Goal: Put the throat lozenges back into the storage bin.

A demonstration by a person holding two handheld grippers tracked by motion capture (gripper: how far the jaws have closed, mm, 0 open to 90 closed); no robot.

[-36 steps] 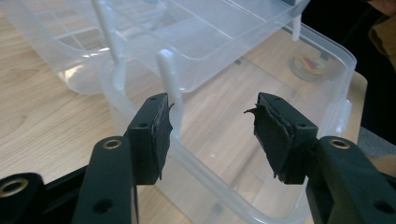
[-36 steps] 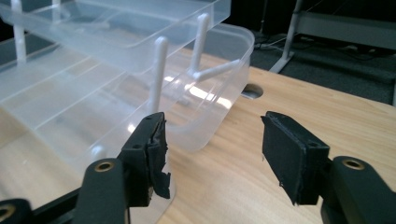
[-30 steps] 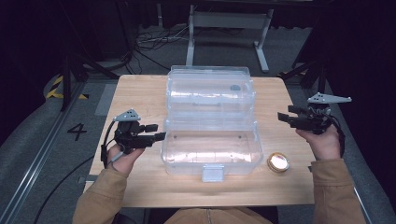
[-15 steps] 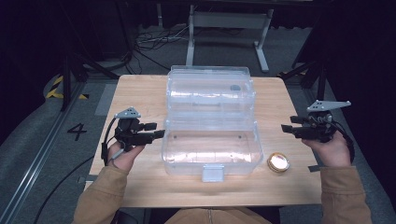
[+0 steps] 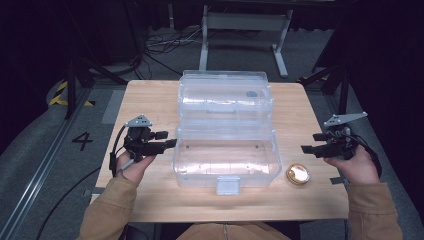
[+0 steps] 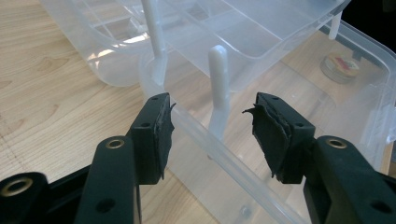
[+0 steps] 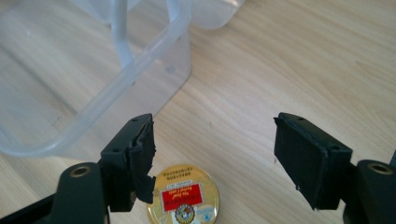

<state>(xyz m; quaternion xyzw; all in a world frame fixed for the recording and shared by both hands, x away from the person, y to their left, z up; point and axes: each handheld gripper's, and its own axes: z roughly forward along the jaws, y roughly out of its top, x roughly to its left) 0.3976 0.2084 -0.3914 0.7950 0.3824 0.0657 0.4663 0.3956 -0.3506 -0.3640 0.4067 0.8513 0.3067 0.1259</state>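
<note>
A clear plastic box (image 5: pixel 225 157) lies open in the middle of the wooden table (image 5: pixel 150 100), its lid (image 5: pixel 225 97) folded back behind it. My left gripper (image 5: pixel 169 140) is at the box's left wall, open, with the rim and a white post (image 6: pixel 219 88) between its jaws, untouched by the pads. A round gold tin (image 5: pixel 297 174) with a red label lies right of the box. My right gripper (image 5: pixel 310 143) hovers just beyond the tin (image 7: pixel 183 196). Its jaws have just been opening and stand wide, with nothing between them.
A grey latch (image 5: pixel 227 185) sticks out from the box's front wall. Bare wood runs along the right edge and the front of the table. Dark floor, cables and a metal stand (image 5: pixel 240 30) lie beyond the far edge.
My right hand has drifted a little toward the near edge of the table and its jaws have spread wider. The left hand and the box have stayed put.
</note>
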